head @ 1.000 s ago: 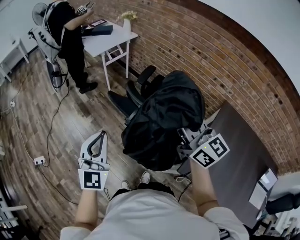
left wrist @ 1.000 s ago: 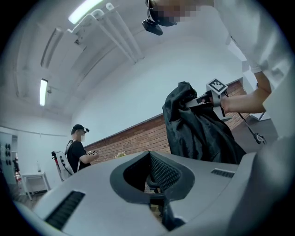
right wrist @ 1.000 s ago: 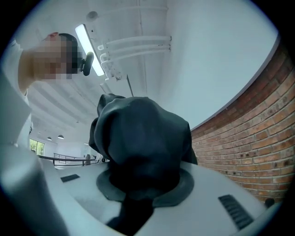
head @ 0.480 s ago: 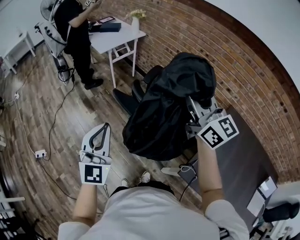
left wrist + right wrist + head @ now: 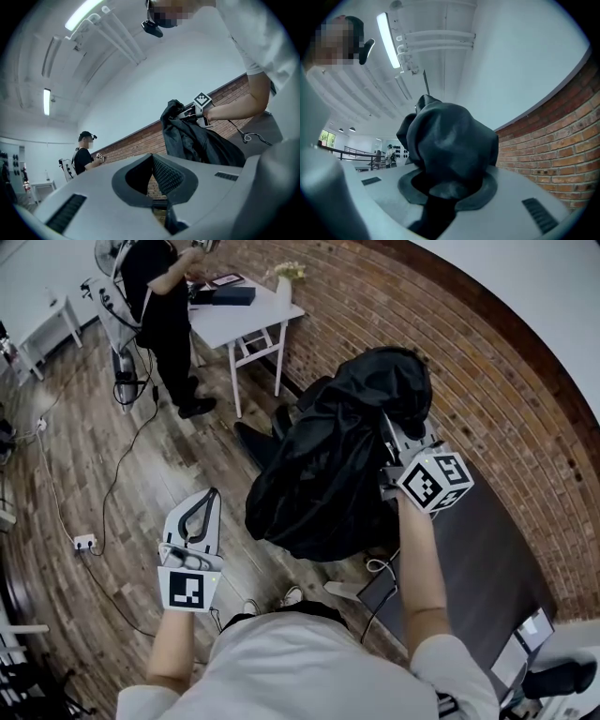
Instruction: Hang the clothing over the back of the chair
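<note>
A black jacket (image 5: 342,456) hangs bunched from my right gripper (image 5: 394,432), which is shut on its upper fabric; dark cloth fills the jaws in the right gripper view (image 5: 445,187). The jacket hides most of the black office chair (image 5: 261,439) beneath and behind it; only part of the seat and an armrest show at its left. My left gripper (image 5: 195,521) is held low at the left, apart from the jacket, shut with nothing in it. From the left gripper view (image 5: 161,187) the jacket (image 5: 197,140) and the right gripper (image 5: 194,110) appear ahead at the right.
A brick wall (image 5: 487,381) runs behind the chair. A dark table (image 5: 478,540) stands at the right. At the back left, a person in black (image 5: 164,296) stands by a white table (image 5: 234,320). A cable and power strip (image 5: 84,542) lie on the wooden floor.
My right gripper has carried the jacket farther away from me, toward the brick wall and over the chair. The left gripper has stayed where it was.
</note>
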The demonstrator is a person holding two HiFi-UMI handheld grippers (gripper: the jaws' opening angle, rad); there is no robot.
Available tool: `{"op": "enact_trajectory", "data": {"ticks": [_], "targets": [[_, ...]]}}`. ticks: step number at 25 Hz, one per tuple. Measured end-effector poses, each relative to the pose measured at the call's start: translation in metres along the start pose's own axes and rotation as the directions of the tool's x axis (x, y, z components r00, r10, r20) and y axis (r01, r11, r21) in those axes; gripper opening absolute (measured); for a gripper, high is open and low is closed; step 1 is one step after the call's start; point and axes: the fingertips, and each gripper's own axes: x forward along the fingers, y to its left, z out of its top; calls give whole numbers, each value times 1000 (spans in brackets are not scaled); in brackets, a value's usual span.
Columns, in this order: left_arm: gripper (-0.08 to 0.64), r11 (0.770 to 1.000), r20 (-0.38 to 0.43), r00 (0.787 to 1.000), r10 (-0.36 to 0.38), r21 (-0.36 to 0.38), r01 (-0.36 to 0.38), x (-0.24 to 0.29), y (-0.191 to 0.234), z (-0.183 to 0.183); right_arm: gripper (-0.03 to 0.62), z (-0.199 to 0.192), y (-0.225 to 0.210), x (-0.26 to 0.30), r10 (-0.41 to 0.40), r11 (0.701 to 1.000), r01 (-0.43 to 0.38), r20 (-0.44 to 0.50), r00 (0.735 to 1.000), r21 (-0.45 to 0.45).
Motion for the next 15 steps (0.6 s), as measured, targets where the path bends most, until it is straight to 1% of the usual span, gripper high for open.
{"op": "enact_trajectory", "data": {"ticks": [2, 7, 9, 11, 14, 15], "targets": [[23, 1000, -15, 1000, 9, -25, -9, 0, 0, -3, 107, -12, -12, 7, -21, 1000, 21, -26, 999, 7], [23, 1000, -19, 1000, 5, 9, -5, 1, -5, -2, 109, -44, -37, 29, -56, 998, 57, -103, 993, 7], [23, 1000, -39, 999, 10, -12, -11, 1, -6, -6, 110, -57, -44, 39, -73, 997, 73, -144, 987, -8], [23, 1000, -50, 999, 12, -9, -12, 1, -6, -9, 112, -67, -47, 47, -82, 996, 77, -181, 980, -35], [23, 999, -37, 999, 7, 38, -6, 5, -5, -6, 115, -78, -51, 59, -85, 991, 58, -227, 970, -122], [23, 999, -49, 999, 10, 34, -8, 5, -5, -8, 117, -84, -52, 62, -86, 987, 50, -245, 966, -151]]}}
